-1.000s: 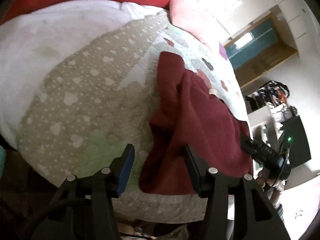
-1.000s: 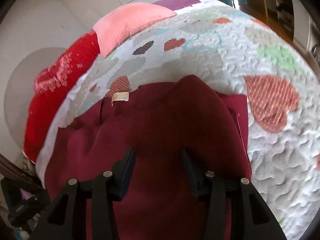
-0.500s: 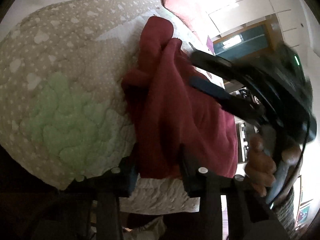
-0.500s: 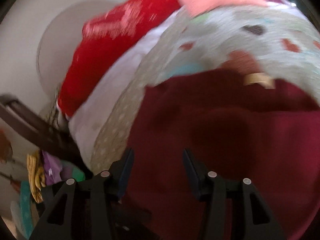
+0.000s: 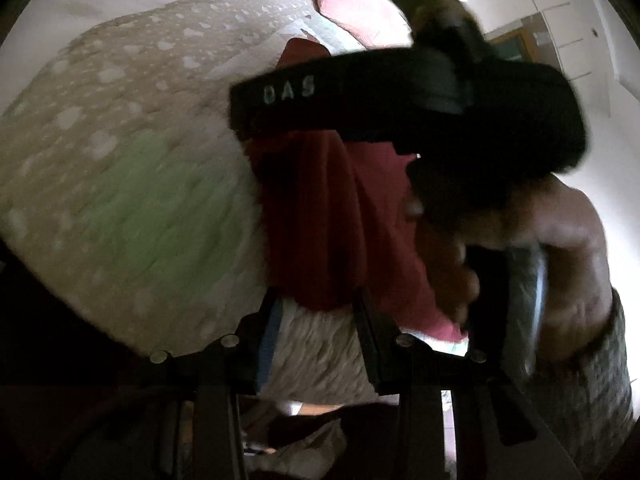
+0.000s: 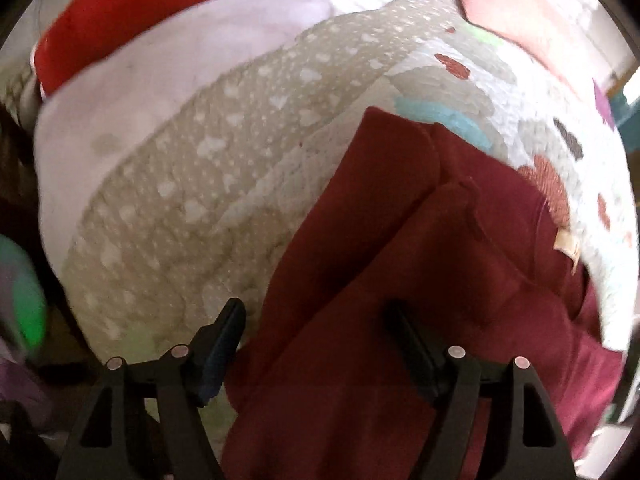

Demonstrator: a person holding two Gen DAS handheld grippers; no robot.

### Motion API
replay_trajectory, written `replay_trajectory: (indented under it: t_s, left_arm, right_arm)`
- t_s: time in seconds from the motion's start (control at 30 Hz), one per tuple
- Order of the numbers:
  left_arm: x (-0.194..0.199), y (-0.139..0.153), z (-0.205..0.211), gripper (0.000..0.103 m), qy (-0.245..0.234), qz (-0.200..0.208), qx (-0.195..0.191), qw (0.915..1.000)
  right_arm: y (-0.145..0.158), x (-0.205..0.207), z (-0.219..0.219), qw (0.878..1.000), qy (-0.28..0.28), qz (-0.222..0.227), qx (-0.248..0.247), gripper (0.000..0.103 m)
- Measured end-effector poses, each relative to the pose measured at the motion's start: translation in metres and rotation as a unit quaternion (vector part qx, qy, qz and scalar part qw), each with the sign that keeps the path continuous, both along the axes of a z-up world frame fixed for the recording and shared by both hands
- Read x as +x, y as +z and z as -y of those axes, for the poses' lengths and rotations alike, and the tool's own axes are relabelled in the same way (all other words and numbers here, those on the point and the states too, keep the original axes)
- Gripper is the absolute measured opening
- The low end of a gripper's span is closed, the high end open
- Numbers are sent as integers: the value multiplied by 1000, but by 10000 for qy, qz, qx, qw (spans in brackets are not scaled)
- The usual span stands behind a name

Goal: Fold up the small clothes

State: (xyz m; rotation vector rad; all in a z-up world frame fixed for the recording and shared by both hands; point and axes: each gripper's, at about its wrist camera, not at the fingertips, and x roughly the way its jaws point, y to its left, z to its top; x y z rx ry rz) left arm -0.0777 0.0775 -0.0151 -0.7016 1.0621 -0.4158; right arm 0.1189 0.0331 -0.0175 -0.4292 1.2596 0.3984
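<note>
On the bed, across a quilt [image 6: 192, 208] of beige and white patches with hearts: maroon garment [image 6: 400, 280], rumpled, doubled lengthwise, one long flap lying over the other. Runs from the near edge of the quilt up toward the pillows. Pale label [image 6: 566, 246] at its right side, close to the white part of the quilt. Beyond the quilt, white sheet [image 6: 160, 92], then red pillow [image 6: 160, 4] and pink pillow [image 6: 520, 12] along the top.

Left hand-held gripper [image 5: 318, 312]: at the near hem of the maroon garment, jaws narrow and just been closing, a bunched fold of the cloth filling the gap between the fingers [image 5: 366, 332] and pinched there. Below the hem, bare quilt at the bed's edge.

Right hand-held gripper [image 6: 316, 332]: above the left margin of the garment, pointing steeply down, jaws wide and just been opening, nothing clamped. Left finger over the beige quilt just beside the cloth, right finger over the maroon cloth; cannot tell whether the tips touch. From the left wrist view, shows as a blurred black body crossing above the garment, gripped by a person's hand [image 5: 540, 240] in a grey patterned sleeve [image 5: 600, 380].
</note>
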Motion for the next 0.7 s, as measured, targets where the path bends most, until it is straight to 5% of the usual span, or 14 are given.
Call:
replay_trajectory:
  t_s: [0.17,0.23,0.3,0.53,0.7]
  left_arm:
    - [-31,4,-1,34,-31,-22,197,9998]
    - [-34,7,-1,34,-10,-44,256,9997]
    - [-39,12,-5,34,37,-36,368,9993]
    - [-30,30,8,35,7,62,813,9967]
    - [-18,39,30,36,-95,115,1047,9944]
  right_arm:
    - [3,-15,6,9989,130,416,-144,60]
    - [13,-23,11,9982,103,587,-6,32]
    - [31,-33,25,9962,30,808,326,24]
    - [93,-44,151,9684,-1006,1310,1871,21]
    - [92,-57,274,9384,-2011,1485,2386,21]
